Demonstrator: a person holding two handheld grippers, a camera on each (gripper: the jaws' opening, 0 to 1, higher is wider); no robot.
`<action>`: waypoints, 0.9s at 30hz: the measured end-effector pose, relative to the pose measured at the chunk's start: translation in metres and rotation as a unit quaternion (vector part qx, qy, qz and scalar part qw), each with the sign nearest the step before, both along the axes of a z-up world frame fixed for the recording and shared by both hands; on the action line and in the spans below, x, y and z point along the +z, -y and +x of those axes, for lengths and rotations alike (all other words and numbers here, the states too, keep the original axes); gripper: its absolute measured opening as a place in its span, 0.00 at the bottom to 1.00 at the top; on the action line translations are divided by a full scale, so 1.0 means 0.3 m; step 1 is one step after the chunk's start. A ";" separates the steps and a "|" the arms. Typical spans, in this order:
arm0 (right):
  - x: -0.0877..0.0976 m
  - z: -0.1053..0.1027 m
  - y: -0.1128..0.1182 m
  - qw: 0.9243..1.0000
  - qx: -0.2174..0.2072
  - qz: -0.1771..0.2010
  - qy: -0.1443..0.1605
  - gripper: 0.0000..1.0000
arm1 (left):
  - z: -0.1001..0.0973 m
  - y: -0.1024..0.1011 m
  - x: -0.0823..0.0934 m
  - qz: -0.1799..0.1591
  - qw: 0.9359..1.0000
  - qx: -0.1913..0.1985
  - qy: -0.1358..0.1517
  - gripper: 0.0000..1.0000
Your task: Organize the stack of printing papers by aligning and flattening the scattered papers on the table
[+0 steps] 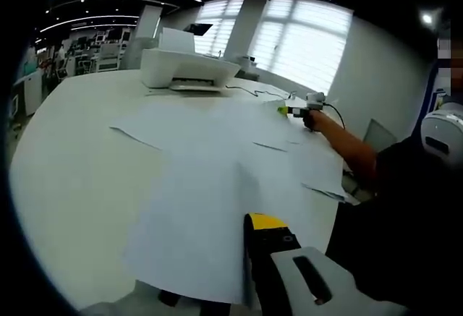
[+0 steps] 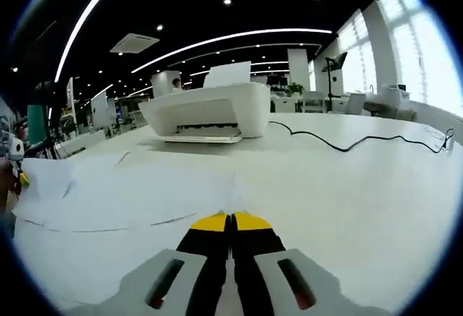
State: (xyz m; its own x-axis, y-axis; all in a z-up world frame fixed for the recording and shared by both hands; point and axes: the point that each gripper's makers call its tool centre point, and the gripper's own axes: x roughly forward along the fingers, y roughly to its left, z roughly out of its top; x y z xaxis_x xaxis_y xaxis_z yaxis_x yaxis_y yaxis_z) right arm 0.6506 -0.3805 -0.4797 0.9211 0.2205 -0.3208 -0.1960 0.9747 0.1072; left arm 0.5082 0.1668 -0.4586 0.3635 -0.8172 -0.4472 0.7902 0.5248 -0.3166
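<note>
Several white printing papers (image 1: 210, 178) lie spread and overlapping across the white table (image 1: 65, 164), with edges askew. My left gripper (image 1: 266, 222), black with yellow tips, rises at the bottom over the nearest sheet, jaws together. Across the sheets a person's hand holds my right gripper (image 1: 296, 108) at the papers' far edge. In the right gripper view the scattered papers (image 2: 123, 193) lie ahead and to the left. My right gripper (image 2: 231, 219) has its yellow-tipped jaws pressed together, low over the table, where a sheet's edge (image 2: 234, 186) runs up to the tips. Whether paper is pinched is unclear.
A white printer (image 1: 184, 69) (image 2: 206, 110) stands at the back of the table, with a black cable (image 2: 347, 142) trailing right of it. The person's dark sleeve (image 1: 405, 207) fills the right side. Desks and windows lie beyond the table.
</note>
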 end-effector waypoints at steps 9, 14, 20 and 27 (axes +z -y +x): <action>0.262 -0.076 -0.010 0.996 -0.001 0.021 0.085 0.00 | 0.010 0.008 -0.001 -0.003 1.000 -0.005 0.003 0.07; 0.353 -0.113 -0.019 0.994 -0.001 0.022 0.109 0.00 | 0.011 0.012 -0.001 -0.005 1.000 -0.007 0.004 0.07; 0.475 -0.167 -0.035 0.989 -0.007 0.010 0.149 0.00 | 0.008 0.020 0.004 -0.003 1.000 -0.012 0.010 0.07; 0.644 -0.235 -0.055 0.979 -0.008 -0.028 0.201 0.00 | 0.009 0.023 0.010 0.011 1.000 -0.014 0.023 0.07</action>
